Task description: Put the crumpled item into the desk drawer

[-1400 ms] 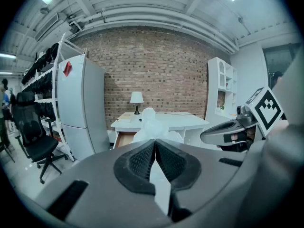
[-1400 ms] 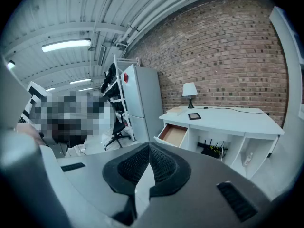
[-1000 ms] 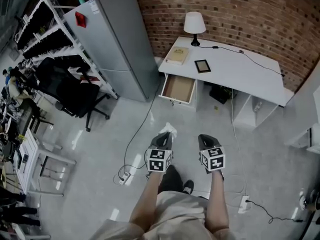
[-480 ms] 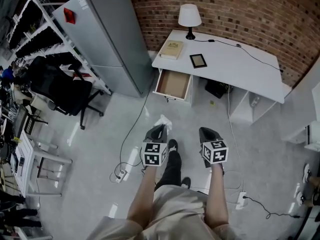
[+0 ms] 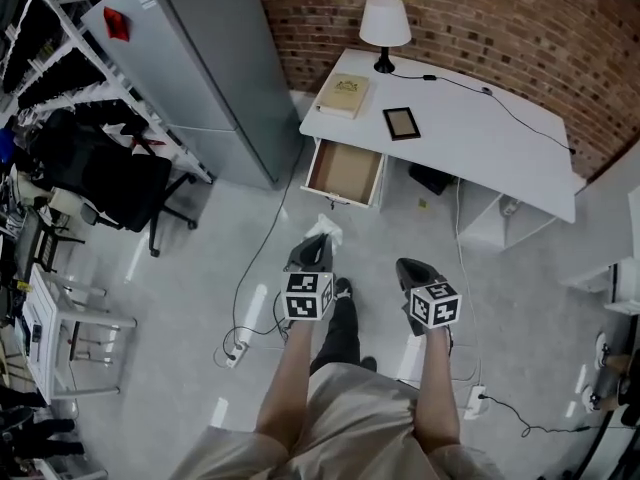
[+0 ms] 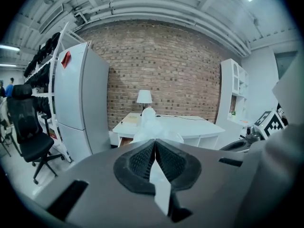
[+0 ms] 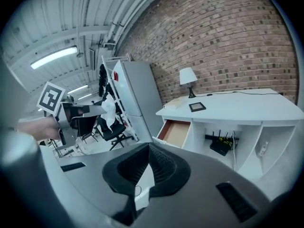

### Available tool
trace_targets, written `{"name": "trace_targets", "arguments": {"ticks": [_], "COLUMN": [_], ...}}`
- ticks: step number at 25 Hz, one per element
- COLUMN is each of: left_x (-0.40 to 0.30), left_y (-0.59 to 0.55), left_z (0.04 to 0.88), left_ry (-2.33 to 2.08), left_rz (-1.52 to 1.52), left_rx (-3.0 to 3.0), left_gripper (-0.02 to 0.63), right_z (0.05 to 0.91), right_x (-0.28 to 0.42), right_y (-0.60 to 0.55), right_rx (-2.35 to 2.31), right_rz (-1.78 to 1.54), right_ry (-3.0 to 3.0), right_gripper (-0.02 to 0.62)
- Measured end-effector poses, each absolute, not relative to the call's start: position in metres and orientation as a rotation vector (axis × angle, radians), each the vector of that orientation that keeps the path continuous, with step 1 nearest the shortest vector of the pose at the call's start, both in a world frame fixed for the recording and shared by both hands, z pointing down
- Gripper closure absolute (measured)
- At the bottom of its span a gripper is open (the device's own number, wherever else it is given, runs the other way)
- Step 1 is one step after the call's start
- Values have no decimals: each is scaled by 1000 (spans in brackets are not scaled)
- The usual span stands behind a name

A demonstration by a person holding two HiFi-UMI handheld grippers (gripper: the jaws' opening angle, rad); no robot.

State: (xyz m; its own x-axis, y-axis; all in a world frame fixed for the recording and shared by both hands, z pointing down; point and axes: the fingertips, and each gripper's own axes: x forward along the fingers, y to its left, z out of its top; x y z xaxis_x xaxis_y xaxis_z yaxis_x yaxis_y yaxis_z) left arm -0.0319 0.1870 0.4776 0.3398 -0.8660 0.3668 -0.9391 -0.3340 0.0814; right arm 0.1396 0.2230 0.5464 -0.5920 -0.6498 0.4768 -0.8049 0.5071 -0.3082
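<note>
A brick wall (image 5: 480,18) runs behind the desk (image 5: 480,143). The grey floor (image 5: 190,308) spreads out in front of the desk, and a person stands on it, well apart from the desk. A tall grey fridge (image 5: 200,68) stands just past the desk's left end, against the same wall. A black chair (image 5: 100,178) sits farther out on that side, beyond the fridge. The desk is white and long.

Its drawer (image 5: 345,171) is at the left end. It is pulled out toward the person, and its brown inside shows. A white lamp (image 5: 385,23) stands on the desk's back left corner. A thin cable (image 5: 480,96) runs from the lamp along the back of the desk. A book (image 5: 342,95) lies on the desk above the drawer. A small dark tablet (image 5: 401,122) lies on the desk just beside the book.

The left gripper (image 5: 318,244) is out in front of the drawer, not yet near it. Its jaws are squeezed tight on the paper (image 5: 326,230). The white, crumpled paper sticks out past the jaw tips and points toward the drawer. The right gripper (image 5: 408,267) is in front of the desk too, beside the left one. Its jaws are pressed together with nothing between them.
</note>
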Motion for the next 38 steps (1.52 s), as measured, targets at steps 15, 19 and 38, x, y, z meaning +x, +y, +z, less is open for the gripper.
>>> {"name": "trace_targets", "arguments": {"ticks": [15,19,38], "left_x": [-102,-120,-150], "left_y": [3,-22,-82], "left_z": [512,534,597], "left_ry": [-1566,-1548,-1460], "left_rz": [271,263,413], "left_rx": [2181,2137,2134], "left_gripper": [589,589,589], "right_z": [569,574,606], "right_x": [91,58,53], "right_y": [79,48,-30], "right_rx": [1162,1136,1278], "right_rz": [751,795,901], "right_ry": [-2300,-2343,-2375], "right_gripper": [577,577,577]}}
